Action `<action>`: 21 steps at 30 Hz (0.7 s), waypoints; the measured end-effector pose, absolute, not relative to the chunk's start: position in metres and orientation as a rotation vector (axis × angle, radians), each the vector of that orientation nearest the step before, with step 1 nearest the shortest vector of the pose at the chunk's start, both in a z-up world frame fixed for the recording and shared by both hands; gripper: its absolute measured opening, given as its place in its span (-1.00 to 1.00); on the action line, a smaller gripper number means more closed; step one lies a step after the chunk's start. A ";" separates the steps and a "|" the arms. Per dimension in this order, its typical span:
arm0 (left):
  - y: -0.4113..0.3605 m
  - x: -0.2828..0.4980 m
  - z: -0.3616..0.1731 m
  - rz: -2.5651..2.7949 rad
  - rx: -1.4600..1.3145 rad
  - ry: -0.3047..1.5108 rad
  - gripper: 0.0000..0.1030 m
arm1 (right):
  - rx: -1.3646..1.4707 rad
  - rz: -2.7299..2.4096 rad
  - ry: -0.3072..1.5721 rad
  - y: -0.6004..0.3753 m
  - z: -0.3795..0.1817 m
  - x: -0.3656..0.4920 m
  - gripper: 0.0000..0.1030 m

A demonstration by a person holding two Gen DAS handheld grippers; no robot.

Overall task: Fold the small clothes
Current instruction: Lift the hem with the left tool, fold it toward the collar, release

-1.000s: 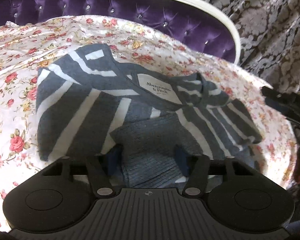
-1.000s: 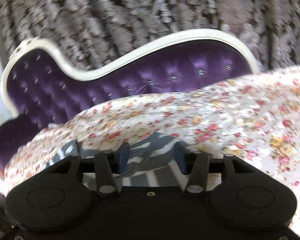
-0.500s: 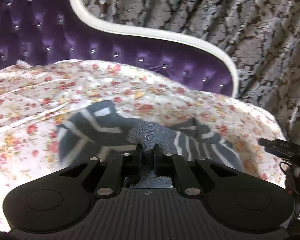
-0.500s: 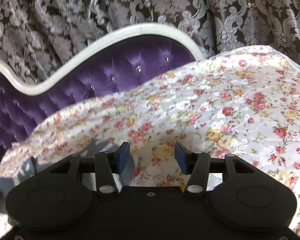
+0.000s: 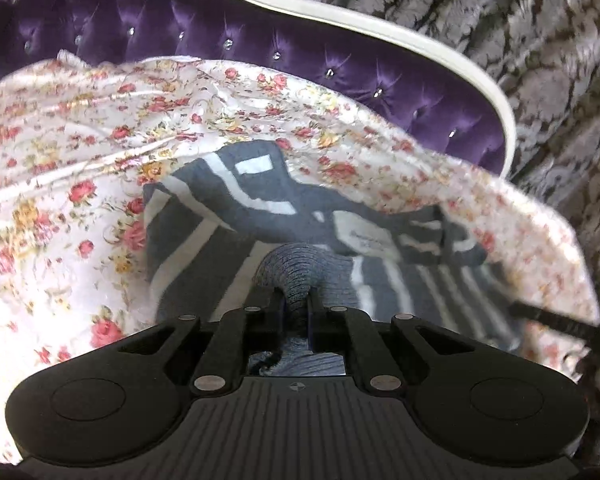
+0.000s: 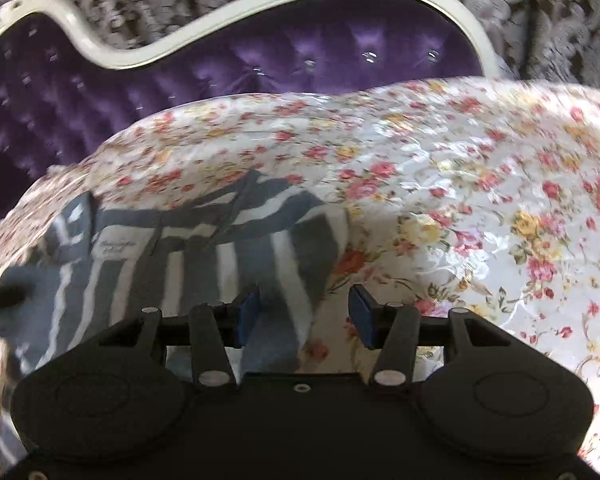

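A small grey jumper with white stripes (image 5: 204, 216) lies on the floral bedspread (image 5: 60, 168). My left gripper (image 5: 296, 304) is shut on the jumper's ribbed hem (image 5: 296, 272), which bunches up between the pads and lifts off the cloth. In the right wrist view the same striped jumper (image 6: 204, 256) lies to the left, its neck label showing. My right gripper (image 6: 304, 312) stands open over the jumper's right edge, the left pad above grey fabric and the right pad above the bedspread (image 6: 480, 200). Nothing is pinched between them.
A purple tufted headboard (image 5: 260, 40) with a cream frame (image 5: 380, 28) rises behind the bed; patterned grey curtains (image 5: 540, 40) hang beyond it. The right gripper's dark tip (image 5: 560, 324) pokes in at the right of the left wrist view.
My left gripper went from open around the ribbed hem to shut on it and lifted it. The right gripper swung down towards the bed, bringing the jumper's right edge under its jaws.
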State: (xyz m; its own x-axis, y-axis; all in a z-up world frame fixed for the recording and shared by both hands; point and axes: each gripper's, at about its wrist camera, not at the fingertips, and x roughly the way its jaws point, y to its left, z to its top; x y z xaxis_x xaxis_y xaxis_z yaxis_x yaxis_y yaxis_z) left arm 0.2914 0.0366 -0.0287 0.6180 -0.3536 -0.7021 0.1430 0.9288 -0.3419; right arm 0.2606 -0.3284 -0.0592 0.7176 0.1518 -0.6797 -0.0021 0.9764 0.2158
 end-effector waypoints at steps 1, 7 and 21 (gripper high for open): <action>0.036 0.291 -0.024 -0.303 -0.283 0.852 -0.81 | 0.181 0.095 0.755 -0.328 -0.056 0.256 0.12; 0.013 0.286 0.017 -0.381 -0.314 0.802 -0.81 | 0.045 0.165 0.722 -0.310 -0.054 0.235 0.23; -0.041 0.284 0.097 -0.577 -0.402 0.728 -0.81 | -0.157 0.212 0.646 -0.245 -0.072 0.229 0.46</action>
State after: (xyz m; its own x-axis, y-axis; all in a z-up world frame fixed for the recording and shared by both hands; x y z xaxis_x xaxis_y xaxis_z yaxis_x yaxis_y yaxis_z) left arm 0.2838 -0.0407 0.0971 0.6043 -0.6172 -0.5039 0.3489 0.7735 -0.5291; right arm 0.2289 -0.2448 -0.0724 0.7778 0.1469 -0.6112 -0.2442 0.9666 -0.0785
